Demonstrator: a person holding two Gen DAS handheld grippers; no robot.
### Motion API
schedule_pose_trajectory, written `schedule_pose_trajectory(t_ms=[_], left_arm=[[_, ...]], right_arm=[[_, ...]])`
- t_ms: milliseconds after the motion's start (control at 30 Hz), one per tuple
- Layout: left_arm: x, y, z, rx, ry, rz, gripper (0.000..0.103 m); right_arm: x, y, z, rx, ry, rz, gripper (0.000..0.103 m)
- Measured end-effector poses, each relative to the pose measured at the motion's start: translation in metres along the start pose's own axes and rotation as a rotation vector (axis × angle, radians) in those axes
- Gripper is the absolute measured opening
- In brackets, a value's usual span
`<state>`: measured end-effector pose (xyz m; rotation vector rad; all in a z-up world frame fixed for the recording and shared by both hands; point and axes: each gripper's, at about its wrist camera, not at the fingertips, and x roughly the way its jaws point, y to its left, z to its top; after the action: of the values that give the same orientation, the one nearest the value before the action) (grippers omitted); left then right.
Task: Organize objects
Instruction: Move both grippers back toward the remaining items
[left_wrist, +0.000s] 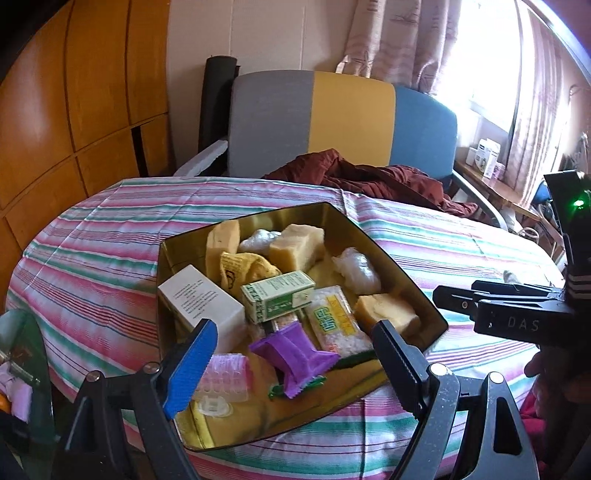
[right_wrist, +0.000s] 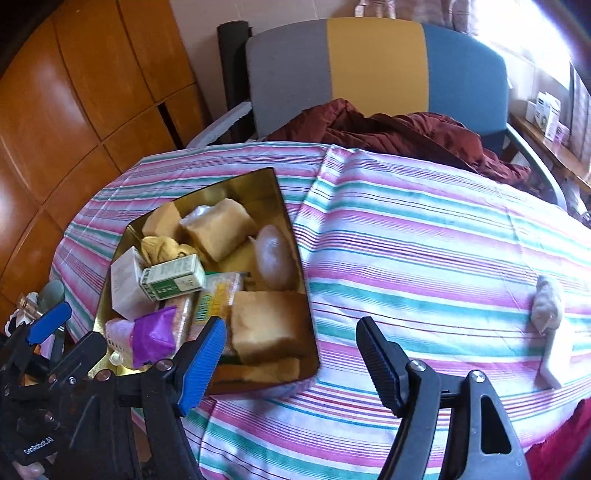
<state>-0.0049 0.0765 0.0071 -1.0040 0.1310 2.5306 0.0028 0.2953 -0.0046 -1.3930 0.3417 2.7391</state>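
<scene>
A gold metal tin (left_wrist: 421, 295) (right_wrist: 291, 236) sits on the striped tablecloth, filled with several items: yellow sponge blocks (left_wrist: 295, 245) (right_wrist: 269, 325), a green and white box (left_wrist: 279, 295) (right_wrist: 173, 282), a white box (left_wrist: 201, 299), a purple packet (left_wrist: 295, 356) (right_wrist: 155, 334), clear wrapped lumps (left_wrist: 356, 269). My left gripper (left_wrist: 291, 365) is open and empty over the tin's near edge. My right gripper (right_wrist: 291, 360) is open and empty just right of the tin's near corner. A grey-white rolled object (right_wrist: 548, 308) lies alone on the cloth at the right.
A grey, yellow and blue chair (left_wrist: 343, 118) (right_wrist: 376, 70) stands behind the table with a dark red cloth (left_wrist: 369, 177) (right_wrist: 406, 129) draped at the table's far edge. Wooden cabinets (left_wrist: 74, 110) are at left. A shelf with boxes (left_wrist: 487, 155) is at right.
</scene>
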Motion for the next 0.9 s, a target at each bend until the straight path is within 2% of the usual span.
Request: schedule_pose_trajectory(t_ms=[600, 733, 900], left_arm=[[0.005, -0.038, -0.005, 0.091, 0.034, -0.047, 0.087], [0.007, -0.048, -0.006, 0.114, 0.041, -0.063, 0.087], [0.009, -0.063, -0.008, 0.150, 0.046, -0.096, 0.087]], right_arm=[[-0.001, -0.068, -0.018, 0.139, 0.044, -0.071, 0.074], [-0.003, -0.092, -0.023, 0.180, 0.057, -0.108, 0.074], [-0.017, -0.140, -0.026, 0.251, 0.053, -0.178, 0.074]])
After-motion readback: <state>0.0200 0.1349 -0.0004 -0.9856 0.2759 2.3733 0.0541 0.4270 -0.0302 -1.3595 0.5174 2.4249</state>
